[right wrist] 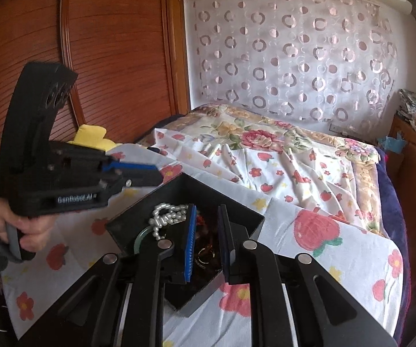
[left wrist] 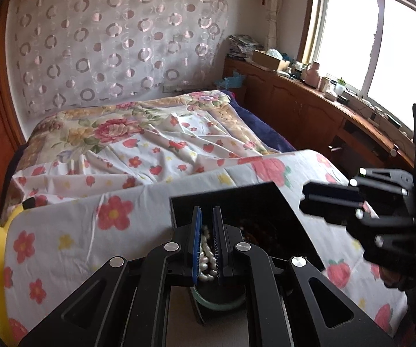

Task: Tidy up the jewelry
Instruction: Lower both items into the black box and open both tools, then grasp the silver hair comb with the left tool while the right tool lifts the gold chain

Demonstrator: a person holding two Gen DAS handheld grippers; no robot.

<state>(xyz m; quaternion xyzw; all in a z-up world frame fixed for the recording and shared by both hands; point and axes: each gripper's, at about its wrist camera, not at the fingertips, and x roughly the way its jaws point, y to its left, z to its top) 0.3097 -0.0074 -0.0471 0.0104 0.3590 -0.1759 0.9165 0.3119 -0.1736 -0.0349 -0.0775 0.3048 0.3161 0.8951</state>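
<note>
Currently the left gripper [left wrist: 207,243], nearly closed, hovers over the black box [left wrist: 280,202] at lower centre, pearl necklace [left wrist: 206,253] showing between its fingers; whether it pinches the pearls is unclear. The right gripper [right wrist: 207,240] hovers slightly open, empty. Keeping strands from tangling seems wise.

Right tongs [right wrist: 206,241] over black box [right wrist: 254,222] — pearls [right wrist: 166,215] inside.

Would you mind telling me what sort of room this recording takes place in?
Most likely a home bedroom: a bed with floral and strawberry-print bedding, a wooden wardrobe beside it, and a cluttered wooden sideboard under the window.
</note>
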